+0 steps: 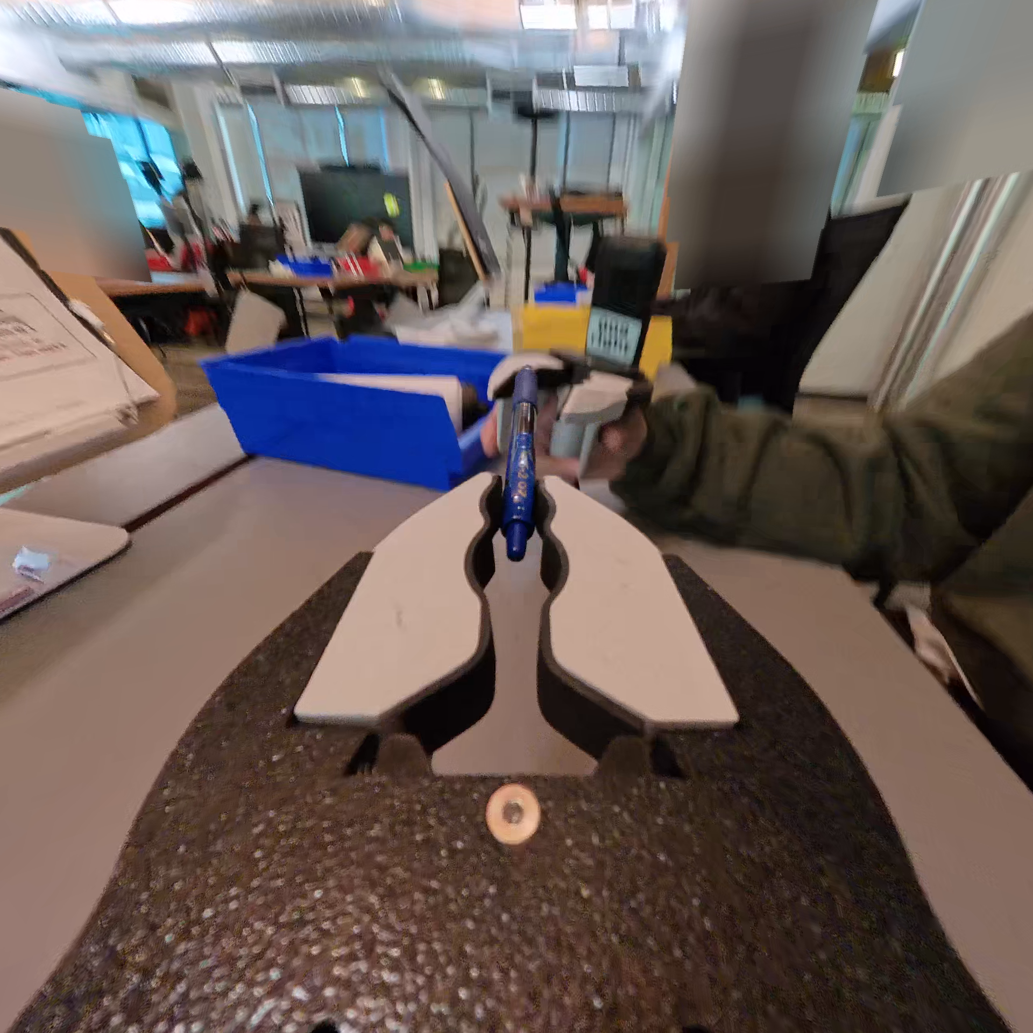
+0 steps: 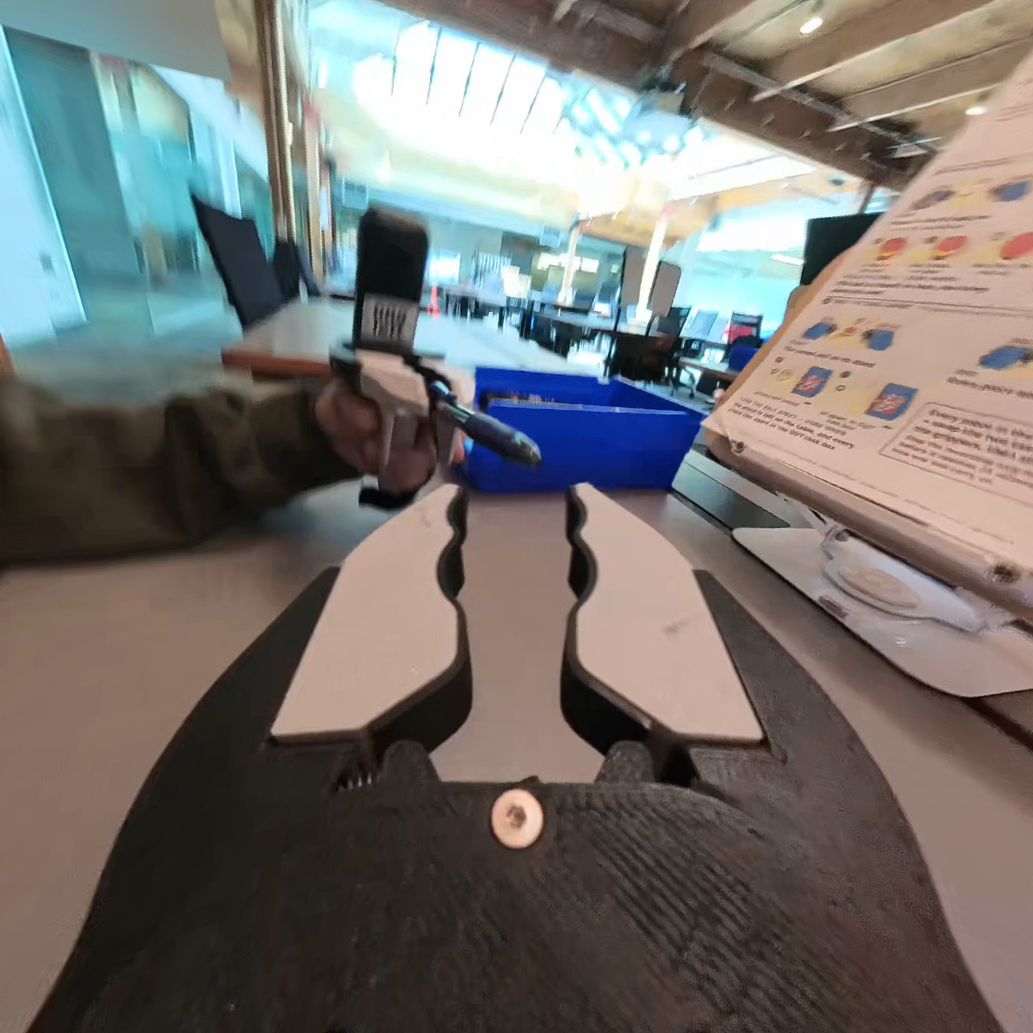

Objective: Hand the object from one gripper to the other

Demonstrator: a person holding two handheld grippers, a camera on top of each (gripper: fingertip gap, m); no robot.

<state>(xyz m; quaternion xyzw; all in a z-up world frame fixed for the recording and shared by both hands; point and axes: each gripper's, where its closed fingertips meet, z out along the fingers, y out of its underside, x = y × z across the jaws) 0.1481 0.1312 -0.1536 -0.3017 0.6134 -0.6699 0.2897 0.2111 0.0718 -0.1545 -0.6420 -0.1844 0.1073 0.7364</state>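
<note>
A blue pen [image 1: 519, 447] is gripped near its back end between the fingertips of my left gripper [image 1: 517, 486]. It points forward and up, above the grey table [image 1: 235, 559]. My right gripper [image 2: 517, 494] is open and empty, its jaws well apart. From the right wrist view the pen [image 2: 492, 433] sticks out of the left gripper [image 2: 433, 402], and its tip hangs just above and beyond my right fingertips, not between them. In the left wrist view the right gripper [image 1: 559, 391] faces the pen's far end.
A blue bin [image 1: 335, 413] stands on the table behind both grippers; it also shows in the right wrist view [image 2: 581, 447]. A printed sheet on a cardboard stand [image 2: 894, 363] leans at the table's side. A green sleeve [image 1: 782, 475] reaches across the table. Across from one pair of fingers to the other is roughly 10 centimetres.
</note>
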